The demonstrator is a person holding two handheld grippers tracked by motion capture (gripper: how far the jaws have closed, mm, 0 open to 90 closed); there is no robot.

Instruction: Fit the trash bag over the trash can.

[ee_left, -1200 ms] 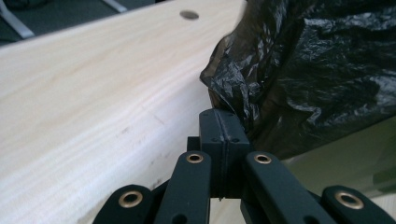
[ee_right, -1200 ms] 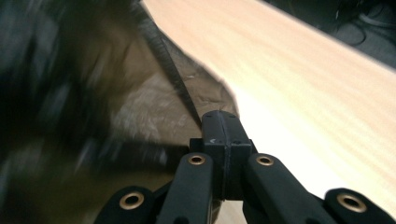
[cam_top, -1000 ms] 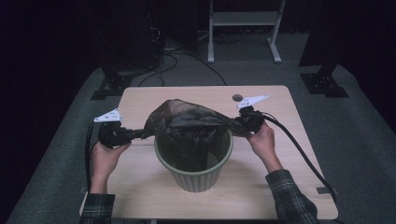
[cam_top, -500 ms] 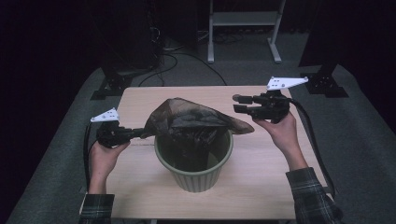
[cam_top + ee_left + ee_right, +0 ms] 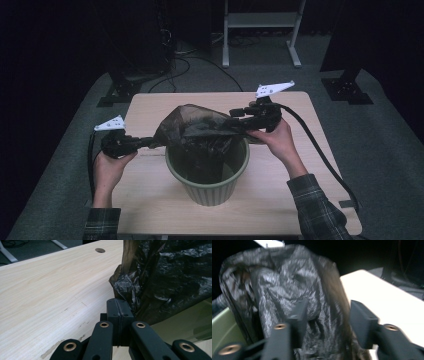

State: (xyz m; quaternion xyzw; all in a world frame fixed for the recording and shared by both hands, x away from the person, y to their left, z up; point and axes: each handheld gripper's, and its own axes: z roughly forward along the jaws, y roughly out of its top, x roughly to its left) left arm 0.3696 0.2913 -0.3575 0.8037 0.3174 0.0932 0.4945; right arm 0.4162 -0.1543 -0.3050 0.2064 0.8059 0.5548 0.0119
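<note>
A black plastic bag point(image 5: 200, 125) lies crumpled over the mouth of a green bin point(image 5: 210, 187) in the middle of the wooden table point(image 5: 150, 105). My left gripper point(image 5: 149, 142) is shut on the bag's left edge; the left gripper view shows the jaws point(image 5: 119, 307) pinching the film point(image 5: 170, 277) beside the bin's rim point(image 5: 192, 317). My right gripper point(image 5: 235, 116) hovers at the bag's upper right. Its jaws point(image 5: 329, 312) stand apart and have just been closing, with a fold of the bag point(image 5: 287, 280) between them, loose.
The bin takes up the table's centre front. A round cable hole point(image 5: 100, 250) sits near the table's far edge. Beyond the table are a white-legged frame point(image 5: 260, 20), black stand bases point(image 5: 120, 92) point(image 5: 347, 90) and floor cables point(image 5: 190, 55).
The right gripper let go of the bag's right edge, rose and pulled away to the right, then came back toward the bag, higher and with its jaws apart. The left gripper kept still.
</note>
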